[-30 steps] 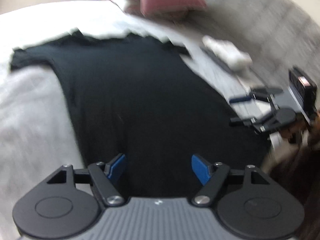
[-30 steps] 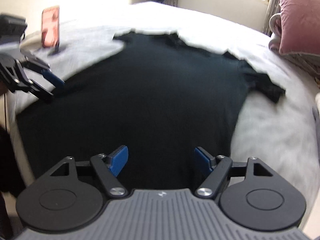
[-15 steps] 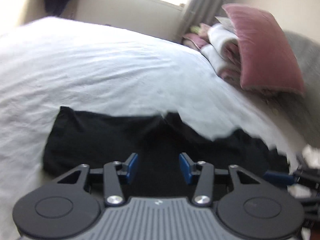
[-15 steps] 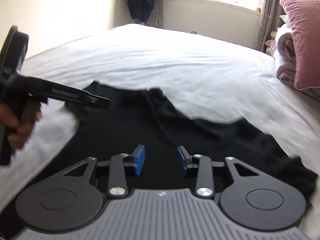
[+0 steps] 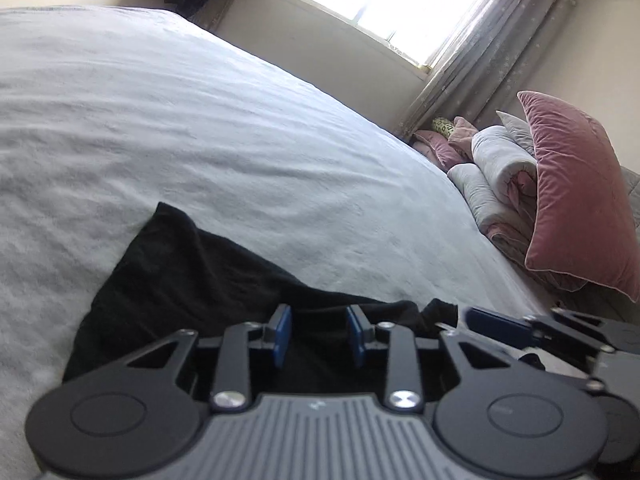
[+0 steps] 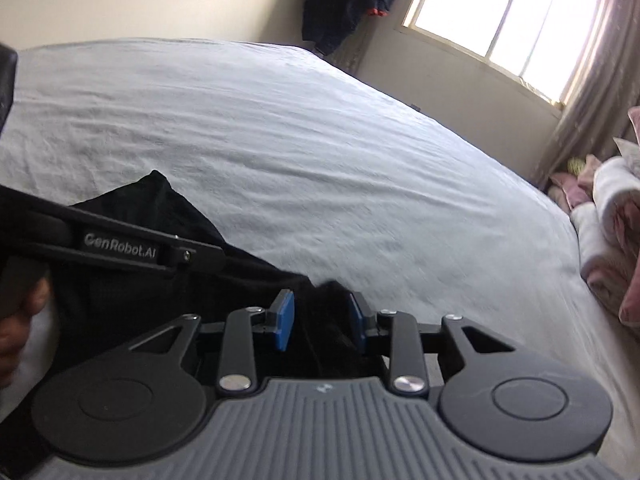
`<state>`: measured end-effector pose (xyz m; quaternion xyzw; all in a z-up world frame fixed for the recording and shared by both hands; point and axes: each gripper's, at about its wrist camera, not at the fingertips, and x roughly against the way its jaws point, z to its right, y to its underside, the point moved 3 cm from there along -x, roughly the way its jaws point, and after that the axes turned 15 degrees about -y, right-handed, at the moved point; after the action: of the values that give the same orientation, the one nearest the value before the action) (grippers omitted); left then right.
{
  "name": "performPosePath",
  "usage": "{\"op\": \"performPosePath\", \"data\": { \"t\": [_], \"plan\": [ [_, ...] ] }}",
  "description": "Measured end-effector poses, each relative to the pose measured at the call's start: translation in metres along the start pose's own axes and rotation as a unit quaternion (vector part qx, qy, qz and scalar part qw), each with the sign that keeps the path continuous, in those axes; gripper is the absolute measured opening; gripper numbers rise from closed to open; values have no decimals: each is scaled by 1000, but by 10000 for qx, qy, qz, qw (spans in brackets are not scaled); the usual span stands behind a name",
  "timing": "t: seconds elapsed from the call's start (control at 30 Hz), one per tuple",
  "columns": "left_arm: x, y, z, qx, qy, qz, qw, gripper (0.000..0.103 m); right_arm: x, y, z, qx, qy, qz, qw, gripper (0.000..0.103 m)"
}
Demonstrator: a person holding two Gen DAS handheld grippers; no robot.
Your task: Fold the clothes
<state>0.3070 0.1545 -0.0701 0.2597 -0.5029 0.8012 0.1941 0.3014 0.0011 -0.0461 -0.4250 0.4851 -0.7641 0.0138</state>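
**Both grippers closing over the far edge of a black T-shirt**

A black T-shirt (image 5: 192,280) is lying on a bed covered with a pale grey sheet (image 5: 200,120), its sleeve corner reaching out onto the bare sheet and its far edge running across the lower part of both wrist views.

The left gripper (image 5: 319,336) is sitting low over that edge, its jaws closing, the blue pads (image 5: 283,334) standing partly apart with black cloth lying between and below them. Whether the pads are pressing on the fabric cannot be told, since the dark cloth is hiding any contact.

The right gripper (image 6: 320,326) is working just beside it, also closing, with a bunched ridge of the shirt (image 6: 132,292) rising between its blue pads (image 6: 285,325). A gap is showing on either side of that ridge, so a firm pinch cannot be confirmed.

In the right wrist view the left tool is crossing the frame from the left, and a person's hand (image 6: 18,320) is gripping its handle.

A pink velvet cushion (image 5: 580,200) is leaning on rolled bedding (image 5: 496,168) at the right end of the bed. A bright window (image 6: 504,24) with grey curtains (image 5: 492,52) is lighting the room, and dark clothing (image 6: 348,4) is hanging in the corner.
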Motion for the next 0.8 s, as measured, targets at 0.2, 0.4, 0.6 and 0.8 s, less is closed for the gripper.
{"op": "performPosePath", "data": {
  "t": [0.2,0.4,0.6,0.8],
  "plan": [
    [-7,-3,-11,261,121,-61,9996,31,-31,8,4,265,383,-158,9988,18],
    [-9,-3,-18,489,224,-141,9985,28,-17,28,47,-1237,-153,538,9907,5],
    [-9,-4,-22,586,246,-191,9978,28,-3,52,96,-3004,-1078,1004,9424,1],
    [16,-26,-34,511,-621,243,9965,44,8,78,131,-5070,-2507,1709,8068,2]
  ]
}}
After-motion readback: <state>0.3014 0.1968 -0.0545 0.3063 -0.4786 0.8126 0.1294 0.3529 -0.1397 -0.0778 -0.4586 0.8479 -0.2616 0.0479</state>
